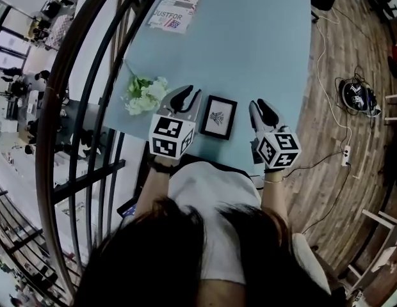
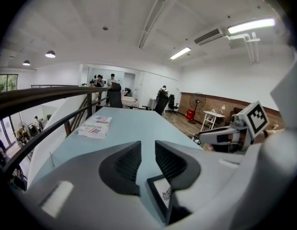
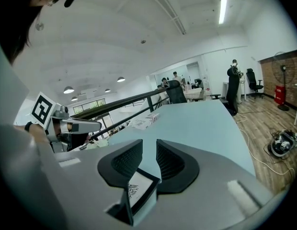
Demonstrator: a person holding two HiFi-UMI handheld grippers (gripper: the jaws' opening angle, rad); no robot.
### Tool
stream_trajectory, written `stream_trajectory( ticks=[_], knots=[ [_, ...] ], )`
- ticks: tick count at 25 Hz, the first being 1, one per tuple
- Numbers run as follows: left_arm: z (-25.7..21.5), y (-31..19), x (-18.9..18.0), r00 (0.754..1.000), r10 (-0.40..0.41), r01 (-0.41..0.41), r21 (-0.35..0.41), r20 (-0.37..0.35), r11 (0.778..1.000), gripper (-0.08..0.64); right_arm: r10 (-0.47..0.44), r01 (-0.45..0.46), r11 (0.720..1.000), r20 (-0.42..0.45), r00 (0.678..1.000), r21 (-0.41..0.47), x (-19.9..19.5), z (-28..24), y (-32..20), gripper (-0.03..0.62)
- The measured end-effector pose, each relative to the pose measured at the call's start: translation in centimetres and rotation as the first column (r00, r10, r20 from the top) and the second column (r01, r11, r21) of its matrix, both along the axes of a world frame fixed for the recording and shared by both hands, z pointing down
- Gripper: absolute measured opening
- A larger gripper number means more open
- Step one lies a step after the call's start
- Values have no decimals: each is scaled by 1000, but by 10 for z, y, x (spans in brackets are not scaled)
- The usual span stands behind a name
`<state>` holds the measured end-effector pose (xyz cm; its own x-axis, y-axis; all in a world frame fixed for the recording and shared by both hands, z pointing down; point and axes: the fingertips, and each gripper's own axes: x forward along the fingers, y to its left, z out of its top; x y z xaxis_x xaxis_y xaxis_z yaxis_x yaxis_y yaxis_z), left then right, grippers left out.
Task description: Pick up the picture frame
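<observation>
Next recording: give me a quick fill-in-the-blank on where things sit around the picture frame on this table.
1. The picture frame lies flat on the table, ____ the left gripper and the right gripper.
2. The white flowers lie on the ____ gripper's side of the frame.
3. The frame's border is coloured ____.
4. Both grippers hold nothing; their fingers stand ____.
Missing words: between; left; black; open.
</observation>
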<state>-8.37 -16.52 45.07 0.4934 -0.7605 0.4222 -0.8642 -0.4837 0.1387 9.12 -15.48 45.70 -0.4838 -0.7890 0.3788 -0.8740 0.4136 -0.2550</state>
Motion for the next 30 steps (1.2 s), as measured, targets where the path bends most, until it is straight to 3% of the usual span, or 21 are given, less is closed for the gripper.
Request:
stream_trajectory(
  ticks=[13,20,30],
  knots=[
    [59,5,21,996,87,-92,-192,-35,977,91,42,-40,993,18,999,-108,2,37,5,64],
    [96,14,29,994,98,-108,-311,-49,944,91,35,-27,981,36,999,-190,-4,68,13,64],
    [140,24,33,993,84,-110,-429,-79,896,91,53,-8,948,134,990,-318,-8,107,22,64]
  ],
)
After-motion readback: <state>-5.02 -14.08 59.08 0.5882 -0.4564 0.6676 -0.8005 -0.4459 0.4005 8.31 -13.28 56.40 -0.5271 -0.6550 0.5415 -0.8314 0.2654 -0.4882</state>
